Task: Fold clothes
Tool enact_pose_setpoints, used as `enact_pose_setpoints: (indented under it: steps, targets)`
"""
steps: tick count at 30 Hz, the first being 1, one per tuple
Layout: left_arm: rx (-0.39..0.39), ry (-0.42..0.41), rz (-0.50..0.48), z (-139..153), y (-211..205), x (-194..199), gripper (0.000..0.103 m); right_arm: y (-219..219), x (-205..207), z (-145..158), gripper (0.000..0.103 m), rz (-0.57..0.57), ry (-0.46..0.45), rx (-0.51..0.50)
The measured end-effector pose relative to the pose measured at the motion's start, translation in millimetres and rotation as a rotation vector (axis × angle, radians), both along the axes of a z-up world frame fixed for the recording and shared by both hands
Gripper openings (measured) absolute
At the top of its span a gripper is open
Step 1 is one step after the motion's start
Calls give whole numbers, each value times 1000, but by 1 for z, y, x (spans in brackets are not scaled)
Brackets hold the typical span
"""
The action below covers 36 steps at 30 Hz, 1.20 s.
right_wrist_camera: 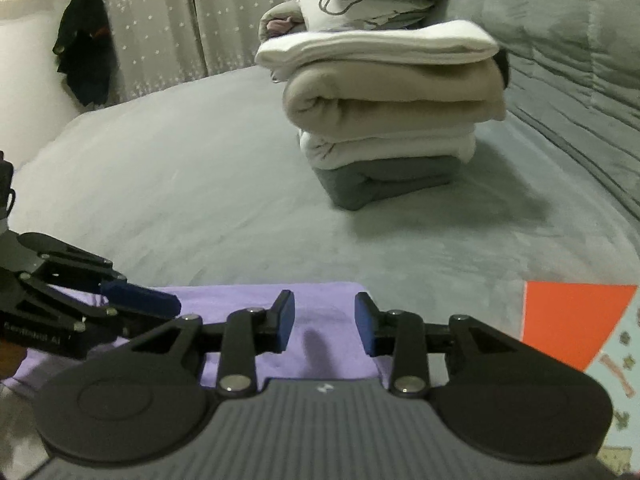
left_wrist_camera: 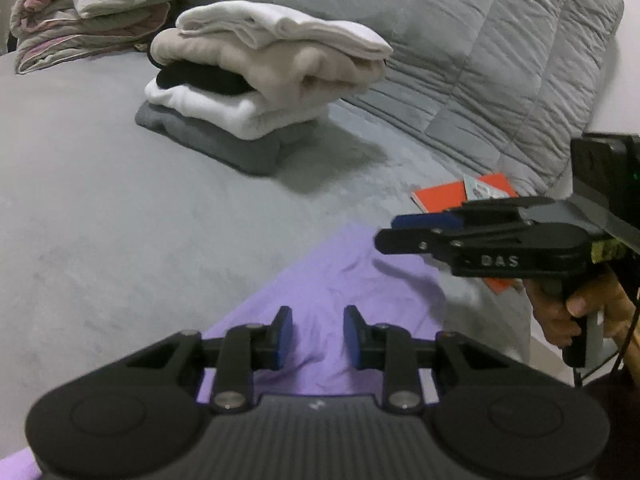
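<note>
A purple garment [left_wrist_camera: 340,300] lies flat on the grey bed, also in the right wrist view [right_wrist_camera: 320,312]. My left gripper [left_wrist_camera: 318,336] is open and empty just above it, fingers apart. My right gripper [right_wrist_camera: 325,326] is open and empty over the garment's far edge; it also shows side-on in the left wrist view [left_wrist_camera: 416,228]. The left gripper shows at the left of the right wrist view [right_wrist_camera: 140,300]. A stack of folded clothes [left_wrist_camera: 260,80] stands beyond, white, beige, black and grey; it also shows in the right wrist view [right_wrist_camera: 388,112].
An orange card or book [left_wrist_camera: 460,196] lies right of the garment, also in the right wrist view [right_wrist_camera: 568,320]. A folded quilt pile [left_wrist_camera: 92,12] sits at the back. A grey quilted duvet [left_wrist_camera: 500,60] rises at right. A dark cloth [right_wrist_camera: 84,48] hangs by the curtain.
</note>
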<state>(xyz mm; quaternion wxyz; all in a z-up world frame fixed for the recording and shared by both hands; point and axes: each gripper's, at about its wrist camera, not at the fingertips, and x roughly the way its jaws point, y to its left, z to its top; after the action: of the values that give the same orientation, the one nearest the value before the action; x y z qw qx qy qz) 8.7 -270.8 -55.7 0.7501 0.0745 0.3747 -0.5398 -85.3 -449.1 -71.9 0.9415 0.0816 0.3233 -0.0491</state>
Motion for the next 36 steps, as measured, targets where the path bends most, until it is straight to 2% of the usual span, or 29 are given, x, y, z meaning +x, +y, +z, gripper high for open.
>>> enact_pose_setpoints:
  steps: [1,3,4,5,8,18,30,32,36]
  targets:
    - [4,1,7,-2,-1,0,13,0,2,-3,37,3,4,-4]
    - [9,4,28,-5,-1,0,7,2,7,-9,37,15,17,-11]
    - [10,7,38,-6,-1,0,3,3,9,-12,33,23,26,-17]
    - [8,8,45,-7,0,-1,1,5,9,-15,23,31,33,-33]
    - [-5,-8,62,-8,1,-5,1,12,6,-17,3,52,23,-95]
    - [-123,-106,120,16,5,-15,0,22,-14,16,3,-30,-99,-205]
    - [-49,-134,206,-24,-27,-4,2,10,23,-20,3,-111,37,-210]
    - [-50,-139,211,-21,-25,-6,4,12,23,-19,5,-108,41,-218]
    - [-72,-119,238,-10,-4,-4,27,14,17,-12,23,-106,45,-210]
